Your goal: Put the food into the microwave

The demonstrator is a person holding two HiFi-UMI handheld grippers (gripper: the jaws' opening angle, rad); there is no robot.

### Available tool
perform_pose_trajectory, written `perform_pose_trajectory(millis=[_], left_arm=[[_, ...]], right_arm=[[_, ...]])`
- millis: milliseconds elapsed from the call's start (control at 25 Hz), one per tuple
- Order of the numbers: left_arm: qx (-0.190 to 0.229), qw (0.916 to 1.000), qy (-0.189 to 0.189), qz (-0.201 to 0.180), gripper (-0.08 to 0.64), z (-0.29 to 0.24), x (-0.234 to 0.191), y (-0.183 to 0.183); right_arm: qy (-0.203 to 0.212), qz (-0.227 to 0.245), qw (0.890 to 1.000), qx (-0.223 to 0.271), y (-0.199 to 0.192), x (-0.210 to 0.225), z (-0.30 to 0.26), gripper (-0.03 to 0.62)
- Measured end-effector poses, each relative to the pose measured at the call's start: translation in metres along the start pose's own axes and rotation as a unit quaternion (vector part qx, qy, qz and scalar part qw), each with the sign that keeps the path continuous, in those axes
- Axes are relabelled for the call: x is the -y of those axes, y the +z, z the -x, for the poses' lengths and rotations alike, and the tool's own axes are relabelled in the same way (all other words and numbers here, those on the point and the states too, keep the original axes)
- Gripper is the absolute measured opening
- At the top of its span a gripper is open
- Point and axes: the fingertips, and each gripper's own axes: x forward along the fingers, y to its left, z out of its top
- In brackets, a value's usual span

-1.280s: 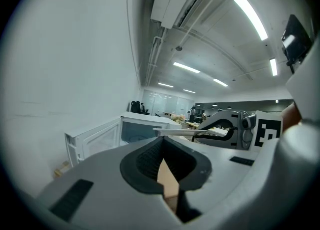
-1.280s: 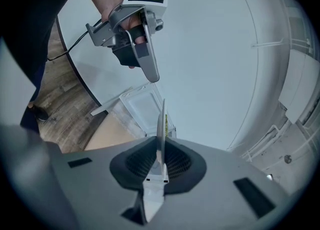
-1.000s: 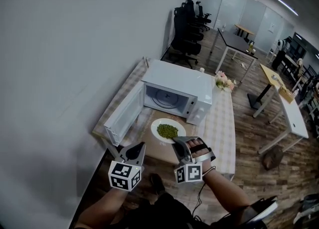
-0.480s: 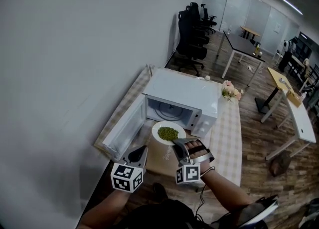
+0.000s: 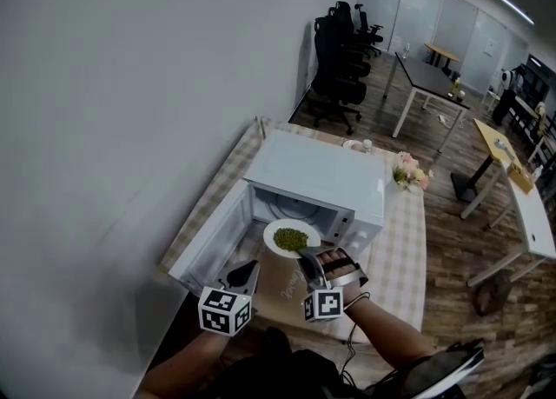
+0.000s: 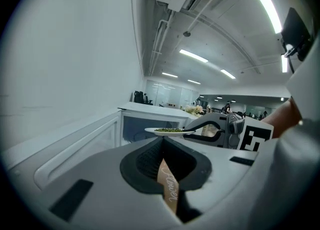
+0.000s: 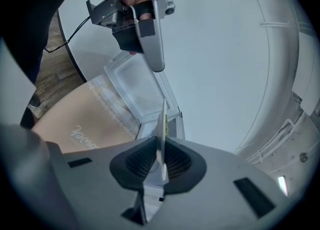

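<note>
A white plate [image 5: 291,237] with green food hangs just before the white microwave's [image 5: 317,171] open cavity. My right gripper [image 5: 306,258] is shut on the plate's near rim. The microwave door [image 5: 215,239] swings out to the left. Left of the plate, my left gripper [image 5: 241,275] is shut and holds nothing. In the right gripper view the plate [image 7: 162,121] stands edge-on between the jaws of the right gripper [image 7: 162,146]. The left gripper view shows the plate [image 6: 170,131] level, with the right gripper [image 6: 196,129] on its rim, ahead of the shut left gripper [image 6: 162,144].
A tan mat [image 5: 280,289] lies on the checked tablecloth [image 5: 395,241] in front of the microwave. Flowers [image 5: 410,176] stand at the microwave's right. A white wall runs along the left. Black office chairs [image 5: 334,58] and desks [image 5: 434,76] stand farther back.
The plate has risen off the tan mat and moved forward to the microwave's opening, carried by my right gripper. My left gripper has stayed shut beside it.
</note>
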Motion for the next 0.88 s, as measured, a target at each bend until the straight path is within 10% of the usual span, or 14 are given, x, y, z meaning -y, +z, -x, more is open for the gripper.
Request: perform_pose_trajectory(millis=[880], left_arm=[[-0.067,0.9978,0.003,0.002,0.009,-0.081,-0.030,-0.021]], right_arm=[[0.052,-0.031,0.997,-0.045,-0.067,-0.050,-0.112,0.041]])
